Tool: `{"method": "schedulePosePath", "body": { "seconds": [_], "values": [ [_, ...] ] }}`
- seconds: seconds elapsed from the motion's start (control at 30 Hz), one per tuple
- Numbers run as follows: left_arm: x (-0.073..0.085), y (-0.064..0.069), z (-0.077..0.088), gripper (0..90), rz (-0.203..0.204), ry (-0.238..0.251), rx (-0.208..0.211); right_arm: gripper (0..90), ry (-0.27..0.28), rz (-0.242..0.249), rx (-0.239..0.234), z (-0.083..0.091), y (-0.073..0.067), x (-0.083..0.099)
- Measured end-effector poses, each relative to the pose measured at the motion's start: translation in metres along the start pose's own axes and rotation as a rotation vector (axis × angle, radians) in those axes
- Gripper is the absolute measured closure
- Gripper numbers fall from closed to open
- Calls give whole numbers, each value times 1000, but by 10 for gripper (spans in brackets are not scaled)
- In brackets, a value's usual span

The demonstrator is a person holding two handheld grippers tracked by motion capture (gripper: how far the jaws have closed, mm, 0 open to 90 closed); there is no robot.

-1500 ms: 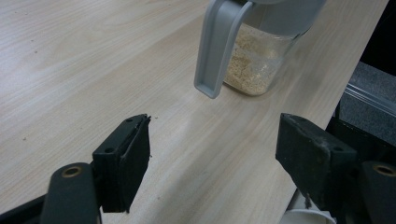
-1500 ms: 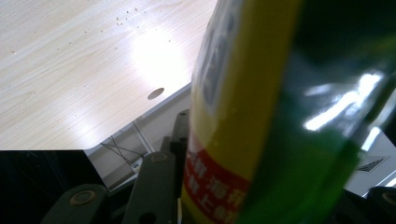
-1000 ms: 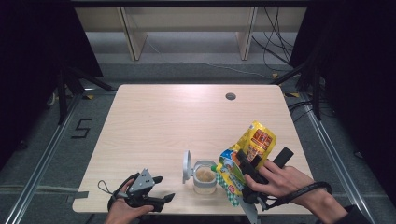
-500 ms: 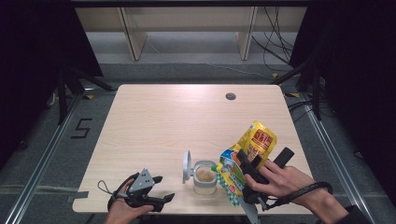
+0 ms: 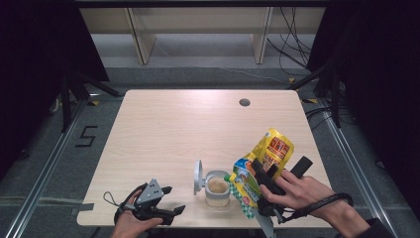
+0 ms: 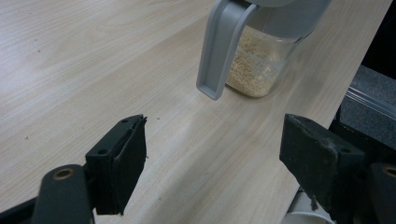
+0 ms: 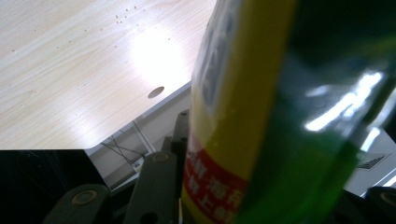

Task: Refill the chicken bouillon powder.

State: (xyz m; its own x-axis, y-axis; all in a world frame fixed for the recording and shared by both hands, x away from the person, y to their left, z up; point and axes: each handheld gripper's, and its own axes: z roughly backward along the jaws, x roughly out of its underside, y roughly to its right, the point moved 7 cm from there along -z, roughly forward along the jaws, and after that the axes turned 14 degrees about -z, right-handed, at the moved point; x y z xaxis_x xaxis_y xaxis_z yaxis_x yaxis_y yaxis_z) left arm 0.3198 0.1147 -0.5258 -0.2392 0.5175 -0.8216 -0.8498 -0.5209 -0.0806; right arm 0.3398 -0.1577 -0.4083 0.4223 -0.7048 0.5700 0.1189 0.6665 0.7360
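At the near edge of the table (image 5: 163, 124), the left gripper (image 5: 171, 201) lay low in the person's left hand (image 5: 130, 224), its jaws spread wide with nothing between them — bare wood showed in the gap in the left gripper view, and the pads (image 6: 122, 163) touched nothing. To its right along the same edge, the right gripper (image 5: 261, 173) was held in the right hand (image 5: 297, 191), and its jaws were clamped on a yellow and green snack bag (image 5: 265, 161). The bag stood tilted above the table's near right part, its lower end leaning toward a small clear jar (image 5: 217, 187). In the right gripper view the bag's glossy yellow, red and green side (image 7: 261, 116) filled the space between the jaws, pressed close to the lens.

The jar stood between the two grippers, near the table's front edge, with pale grains inside and its grey hinged lid (image 5: 198, 176) flipped up on the left side. In the left gripper view the jar (image 6: 259, 65) sat just beyond the open jaws, its lid (image 6: 219, 51) hanging down toward the wood.

Farther back lay the light tabletop, with a small round hole (image 5: 244, 102) near the far edge — beyond it a pale shelf unit (image 5: 198, 29) stood on the grey floor.
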Motion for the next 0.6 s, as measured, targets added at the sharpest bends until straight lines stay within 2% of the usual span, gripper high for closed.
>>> {"method": "schedulePosePath", "body": {
  "seconds": [0.4, 0.6],
  "values": [
    [1, -1, 0, 219, -10, -10, 1, 697, -3, 7, -1, 1, 0, 1],
    [0, 0, 0, 220, 0, -1, -1, 698, -1, 11, 1, 1, 0, 1]
  ]
}}
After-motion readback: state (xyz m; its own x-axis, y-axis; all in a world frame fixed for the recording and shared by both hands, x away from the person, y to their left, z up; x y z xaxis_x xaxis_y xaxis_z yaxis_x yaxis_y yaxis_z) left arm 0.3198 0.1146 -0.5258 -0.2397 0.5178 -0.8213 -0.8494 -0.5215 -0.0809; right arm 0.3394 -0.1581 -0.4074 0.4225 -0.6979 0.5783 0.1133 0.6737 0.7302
